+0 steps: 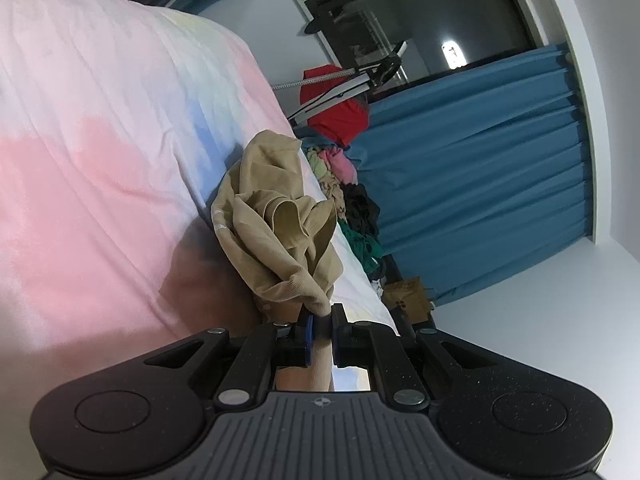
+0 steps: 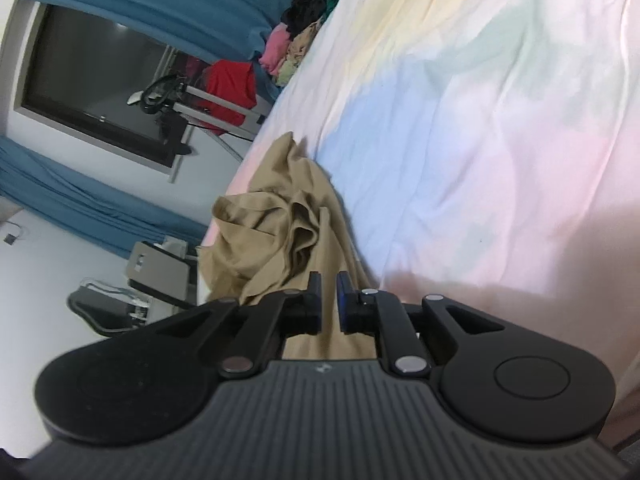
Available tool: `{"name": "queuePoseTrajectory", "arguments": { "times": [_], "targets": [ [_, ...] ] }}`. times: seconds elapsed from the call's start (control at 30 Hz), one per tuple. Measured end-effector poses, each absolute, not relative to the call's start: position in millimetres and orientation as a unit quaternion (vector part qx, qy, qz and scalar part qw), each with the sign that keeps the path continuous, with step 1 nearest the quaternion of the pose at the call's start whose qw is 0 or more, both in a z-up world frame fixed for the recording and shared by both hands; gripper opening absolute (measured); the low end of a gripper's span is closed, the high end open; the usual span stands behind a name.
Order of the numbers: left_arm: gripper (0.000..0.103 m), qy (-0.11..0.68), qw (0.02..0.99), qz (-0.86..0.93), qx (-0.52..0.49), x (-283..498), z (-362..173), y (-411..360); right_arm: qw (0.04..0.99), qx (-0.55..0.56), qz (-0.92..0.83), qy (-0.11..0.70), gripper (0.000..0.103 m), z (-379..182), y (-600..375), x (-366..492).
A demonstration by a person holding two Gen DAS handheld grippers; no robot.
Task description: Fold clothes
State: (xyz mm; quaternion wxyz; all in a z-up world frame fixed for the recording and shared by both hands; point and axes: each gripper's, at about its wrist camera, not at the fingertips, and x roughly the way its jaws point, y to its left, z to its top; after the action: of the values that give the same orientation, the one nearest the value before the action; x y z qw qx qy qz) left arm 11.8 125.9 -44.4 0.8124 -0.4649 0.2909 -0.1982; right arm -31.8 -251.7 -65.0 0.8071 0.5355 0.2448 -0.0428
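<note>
Tan garment lies bunched on the pastel bed, one corner pinched tight in the left gripper. The right gripper sits over another fold, jaws nearly closed with cloth between them. No writing is legible.
</note>
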Motion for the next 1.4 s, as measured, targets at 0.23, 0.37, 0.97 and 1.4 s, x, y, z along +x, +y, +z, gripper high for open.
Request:
{"name": "queuePoseTrajectory", "arguments": {
  "times": [0.23, 0.37, 0.97, 1.4],
  "targets": [
    [0.009, 0.287, 0.817, -0.196, -0.461, 10.7, -43.0, 127.2, 0.765, 0.576, 0.096, 0.272, 0.085, -69.4, -223.0, -30.7],
    [0.008, 0.285, 0.819, -0.195, -0.459, 10.6, -42.5, 127.8, 0.707, 0.620, 0.135, 0.313, 0.085, -99.4, -205.3, -13.9],
    [0.007, 0.218, 0.837, -0.224, -0.450, -19.9, 0.0, 145.5, 0.853, 0.484, 0.072, 0.185, 0.016, -8.3, -228.2, -24.7],
    [0.007, 0.268, 0.828, -0.196, -0.452, -156.3, 40.0, 155.5, 0.824, 0.504, 0.089, 0.244, 0.016, 26.4, -236.7, -129.0]
  ]
}}
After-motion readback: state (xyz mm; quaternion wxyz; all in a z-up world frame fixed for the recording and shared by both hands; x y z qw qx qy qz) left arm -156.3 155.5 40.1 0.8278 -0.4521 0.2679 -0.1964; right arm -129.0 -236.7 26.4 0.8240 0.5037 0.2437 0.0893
